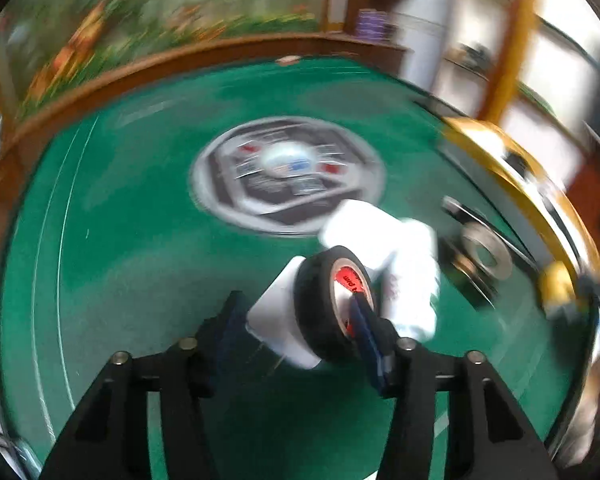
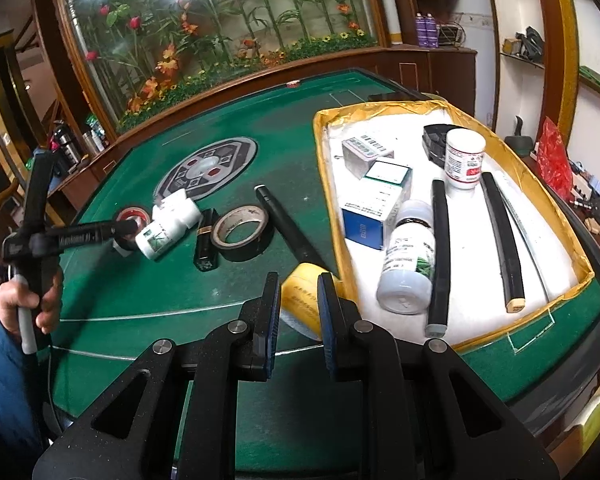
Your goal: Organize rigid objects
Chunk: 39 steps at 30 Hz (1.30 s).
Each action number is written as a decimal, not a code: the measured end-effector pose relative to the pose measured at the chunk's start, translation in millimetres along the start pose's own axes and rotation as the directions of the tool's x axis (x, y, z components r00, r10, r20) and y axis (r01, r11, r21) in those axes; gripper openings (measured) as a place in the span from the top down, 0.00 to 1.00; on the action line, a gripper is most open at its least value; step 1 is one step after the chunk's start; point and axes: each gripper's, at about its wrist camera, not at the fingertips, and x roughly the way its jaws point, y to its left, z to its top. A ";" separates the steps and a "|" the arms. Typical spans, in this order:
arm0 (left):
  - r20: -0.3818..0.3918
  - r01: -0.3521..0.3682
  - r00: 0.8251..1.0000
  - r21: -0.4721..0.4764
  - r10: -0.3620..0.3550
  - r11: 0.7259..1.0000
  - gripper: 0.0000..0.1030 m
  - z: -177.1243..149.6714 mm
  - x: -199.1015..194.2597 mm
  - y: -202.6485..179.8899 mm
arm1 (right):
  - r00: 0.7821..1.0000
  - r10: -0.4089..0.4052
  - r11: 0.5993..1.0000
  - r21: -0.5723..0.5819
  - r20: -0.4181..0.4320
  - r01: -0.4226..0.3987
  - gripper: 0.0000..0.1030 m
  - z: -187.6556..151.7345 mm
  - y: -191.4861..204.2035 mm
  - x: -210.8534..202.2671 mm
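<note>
your left gripper (image 1: 300, 312) straddles the black tape roll (image 1: 332, 304), your right gripper (image 2: 299, 308) clamps a yellow tube (image 2: 300, 296) beside the gold-rimmed white tray (image 2: 540, 200) of bottles, boxes and black rods.

tape roll (image 2: 129, 224) left of bottle (image 2: 168, 226) on table (image 2: 180, 300); tray (image 2: 540, 216) right.

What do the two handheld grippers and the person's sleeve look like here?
Both the left gripper and right gripper are matte black, with triangular cut-out linkages, silver pivot bolts and blue pads on the fingers. The sleeve is blue.
</note>
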 end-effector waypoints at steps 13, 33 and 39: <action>0.005 -0.028 1.000 0.141 0.028 0.990 0.44 -6.1 -9.8 -20.4 | 1.000 0.013 0.999 -0.049 0.002 -0.013 0.82 -1.6 14.7 2.9; 0.001 -0.123 0.992 0.093 0.123 0.988 0.47 -3.1 12.9 -16.5 | 0.999 -0.035 0.999 0.018 -0.003 0.035 0.75 -1.0 -0.4 4.6; 0.057 -0.055 0.997 0.023 0.054 0.998 0.47 2.5 -5.2 -6.5 | 0.994 0.097 0.989 -0.107 -0.050 -0.102 0.54 -10.7 33.6 9.5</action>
